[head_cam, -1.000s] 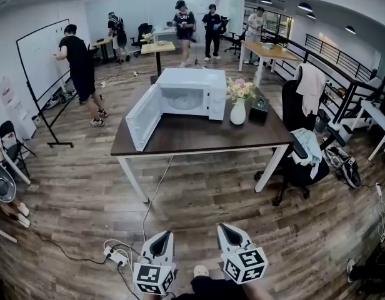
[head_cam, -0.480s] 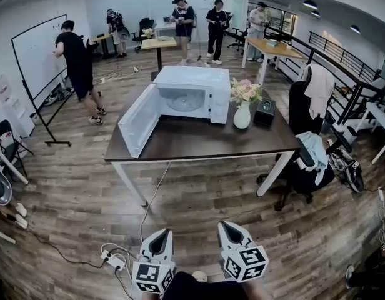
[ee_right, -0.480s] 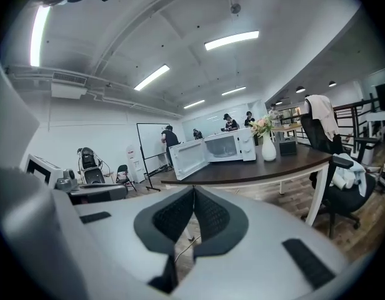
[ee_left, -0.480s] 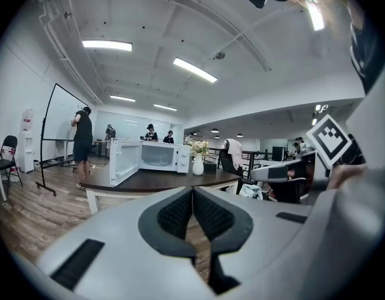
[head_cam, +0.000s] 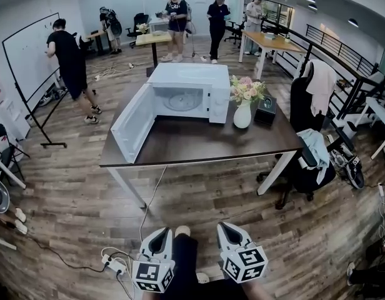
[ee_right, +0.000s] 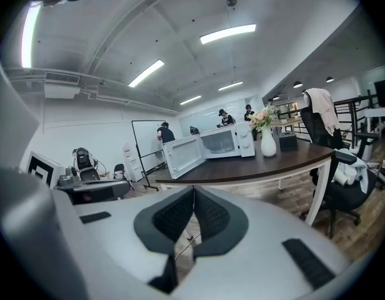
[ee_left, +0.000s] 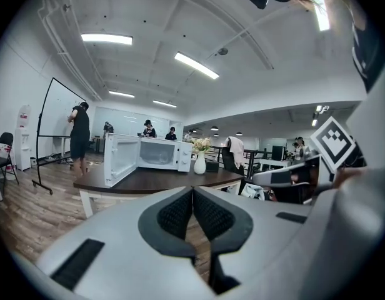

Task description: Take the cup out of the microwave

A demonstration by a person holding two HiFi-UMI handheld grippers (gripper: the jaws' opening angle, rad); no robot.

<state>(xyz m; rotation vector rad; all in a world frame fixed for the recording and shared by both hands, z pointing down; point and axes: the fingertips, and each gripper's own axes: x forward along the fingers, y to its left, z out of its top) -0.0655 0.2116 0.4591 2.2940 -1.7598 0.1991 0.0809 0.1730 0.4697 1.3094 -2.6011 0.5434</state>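
Head view: left claw [head_cam: 161, 234] and right claw [head_cam: 227, 229] closed, empty, far from open microwave [head_cam: 187, 74].

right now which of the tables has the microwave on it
The dark-topped table in the foreground: the open white microwave stands on it. The light wooden tables behind it hold none.

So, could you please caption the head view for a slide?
Shut, empty left gripper and right gripper face a table bearing an open white microwave and a flower vase.

Wood-plank floor [head_cam: 211, 199] surrounds the dark tabletop [head_cam: 199, 142]; whiteboard [head_cam: 27, 52] to its left, black office chair [head_cam: 300, 108] to its right, strip lights [ee_left: 195, 65] overhead.
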